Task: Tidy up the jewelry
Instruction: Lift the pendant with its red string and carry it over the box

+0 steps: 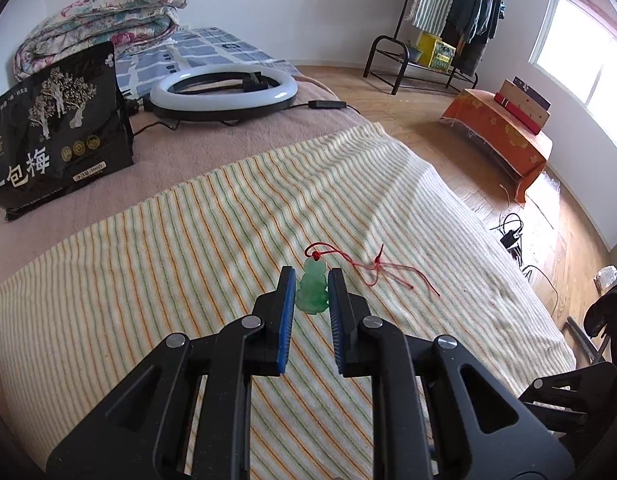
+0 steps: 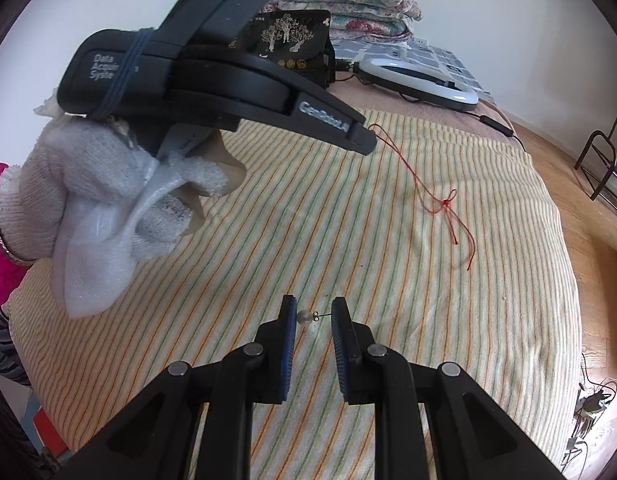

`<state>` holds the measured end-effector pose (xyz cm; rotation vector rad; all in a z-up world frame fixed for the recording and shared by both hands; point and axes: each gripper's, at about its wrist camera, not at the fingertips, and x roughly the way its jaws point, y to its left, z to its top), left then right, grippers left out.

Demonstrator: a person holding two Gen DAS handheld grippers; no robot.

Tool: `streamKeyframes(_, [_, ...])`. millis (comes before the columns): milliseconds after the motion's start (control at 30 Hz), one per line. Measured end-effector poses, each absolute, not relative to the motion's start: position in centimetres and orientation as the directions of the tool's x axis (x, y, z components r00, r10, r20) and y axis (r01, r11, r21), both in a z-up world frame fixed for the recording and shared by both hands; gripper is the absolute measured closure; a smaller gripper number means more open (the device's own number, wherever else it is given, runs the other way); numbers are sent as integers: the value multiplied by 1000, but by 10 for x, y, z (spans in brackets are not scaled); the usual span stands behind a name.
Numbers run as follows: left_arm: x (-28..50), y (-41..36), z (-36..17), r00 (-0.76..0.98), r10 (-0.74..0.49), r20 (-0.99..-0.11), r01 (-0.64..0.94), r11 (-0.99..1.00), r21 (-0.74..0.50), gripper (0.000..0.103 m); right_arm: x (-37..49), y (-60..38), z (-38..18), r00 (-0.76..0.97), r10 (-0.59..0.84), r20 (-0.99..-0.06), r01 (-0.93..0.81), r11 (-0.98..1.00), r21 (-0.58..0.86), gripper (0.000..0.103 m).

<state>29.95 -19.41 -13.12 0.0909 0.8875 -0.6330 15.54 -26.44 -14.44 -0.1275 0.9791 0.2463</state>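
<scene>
My left tool (image 1: 311,284) is low in the middle of its picture. Its two blue pads (image 1: 286,312) stand a little apart, with the green pendant (image 1: 313,289) between them. The pads look like they are touching its sides, but I cannot tell if they are pinching it. A red string (image 1: 372,268) runs from the top of the pendant out to the right over the striped blanket (image 1: 188,240).

My right tool (image 2: 313,316) is low in the middle of its picture too. Its pads sit apart with a small pearl earring (image 2: 306,317) between them. The pearl is right by the left pad.

In the upper left of that picture, my gloved left hand (image 2: 88,184) holds the other tool and a white pouch (image 2: 92,264).

Farther up the bed lie a black bag (image 1: 56,128), a round ring light (image 1: 224,92) and a folded quilt (image 1: 104,24).
</scene>
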Motion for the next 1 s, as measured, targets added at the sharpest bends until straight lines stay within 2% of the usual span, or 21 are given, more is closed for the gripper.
streamKeyframes(533, [270,-112,-40,595,-476,-648,504,849,-160,88,146,-239,-87,626,168,-761,-274,962,-13,87])
streamKeyframes(1000, [236,-33,18,689,-444,-573,448,882,-145,88,154,-190,-40,679,225,-698,-332,943,-19,87])
